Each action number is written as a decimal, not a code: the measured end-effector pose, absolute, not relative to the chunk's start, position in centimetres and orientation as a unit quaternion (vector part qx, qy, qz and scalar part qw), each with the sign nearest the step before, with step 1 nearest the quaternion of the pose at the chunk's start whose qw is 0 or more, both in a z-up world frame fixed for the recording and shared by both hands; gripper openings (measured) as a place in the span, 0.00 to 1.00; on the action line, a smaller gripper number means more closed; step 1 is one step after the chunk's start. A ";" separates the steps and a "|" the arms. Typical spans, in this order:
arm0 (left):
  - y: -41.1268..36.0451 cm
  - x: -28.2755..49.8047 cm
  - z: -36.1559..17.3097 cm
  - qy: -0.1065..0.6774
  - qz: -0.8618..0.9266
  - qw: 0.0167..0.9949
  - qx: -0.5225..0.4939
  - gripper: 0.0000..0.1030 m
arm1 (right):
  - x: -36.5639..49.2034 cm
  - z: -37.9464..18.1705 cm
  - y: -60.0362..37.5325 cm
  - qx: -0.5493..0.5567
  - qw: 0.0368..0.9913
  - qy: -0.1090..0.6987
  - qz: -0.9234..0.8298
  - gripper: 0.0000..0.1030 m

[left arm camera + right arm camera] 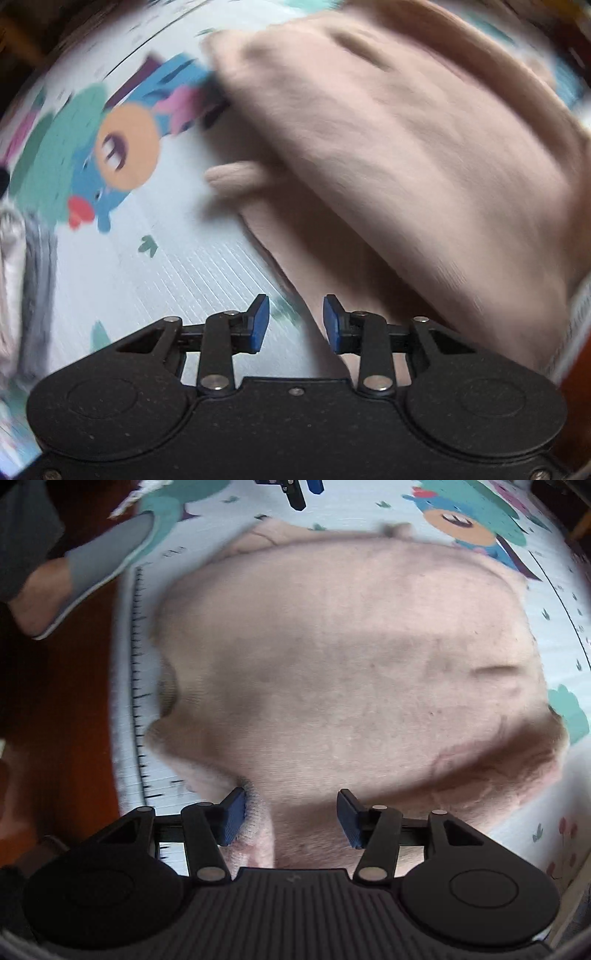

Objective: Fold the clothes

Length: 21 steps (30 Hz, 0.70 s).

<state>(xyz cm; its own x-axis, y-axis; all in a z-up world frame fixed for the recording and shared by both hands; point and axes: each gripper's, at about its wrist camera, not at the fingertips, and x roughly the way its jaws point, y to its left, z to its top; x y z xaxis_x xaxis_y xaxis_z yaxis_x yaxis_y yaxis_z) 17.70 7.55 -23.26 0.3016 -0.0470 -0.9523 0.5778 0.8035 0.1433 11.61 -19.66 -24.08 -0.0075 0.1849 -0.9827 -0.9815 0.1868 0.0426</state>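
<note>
Evidently we laid the pink garment [351,672] flat on the play mat [177,266] for folding; left tongs [295,323] and right tongs [291,818] both spread, pinching nothing.

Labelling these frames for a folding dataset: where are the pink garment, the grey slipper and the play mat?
pink garment [351,672]: right wrist view, middle of its spread cloth.
grey slipper [107,565]: right wrist view, its upper.
play mat [177,266]: left wrist view, bare ribbed patch.

surface: pale ribbed play mat [192,266] printed with cartoon animals and small green leaves | mat edge: black ruler scale [137,686] | floor: dark reddish-brown wood [74,709] beyond that edge | person's foot in grey slipper [107,565] at mat corner | light: soft, even
</note>
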 end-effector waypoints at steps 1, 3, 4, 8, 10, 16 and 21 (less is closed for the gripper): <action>8.2 18.6 -23.6 0.560 -0.184 0.777 0.219 0.30 | 12.2 -24.0 -20.1 -0.374 0.581 0.517 0.506 0.53; 9.1 20.2 -24.3 0.563 -0.163 0.787 0.194 0.30 | 13.4 -23.5 -21.1 -0.328 0.575 0.543 0.517 0.54; 9.3 20.9 -24.5 0.561 -0.161 0.790 0.189 0.34 | 14.1 -23.0 -21.9 -0.306 0.566 0.560 0.522 0.56; 10.3 23.2 -25.7 0.561 -0.165 0.798 0.147 0.45 | 15.0 -20.9 -24.2 -0.233 0.552 0.594 0.537 0.61; 10.1 23.7 -26.6 0.562 -0.173 0.799 0.129 0.45 | 15.0 -20.0 -25.6 -0.185 0.549 0.603 0.549 0.64; 8.3 23.4 -27.1 0.552 -0.195 0.799 0.137 0.06 | 17.0 -19.3 -31.9 -0.070 0.609 0.612 0.500 0.73; 8.0 20.8 -24.0 0.525 -0.195 0.812 0.165 0.04 | 18.3 -22.5 -37.5 -0.090 0.684 0.624 0.367 0.73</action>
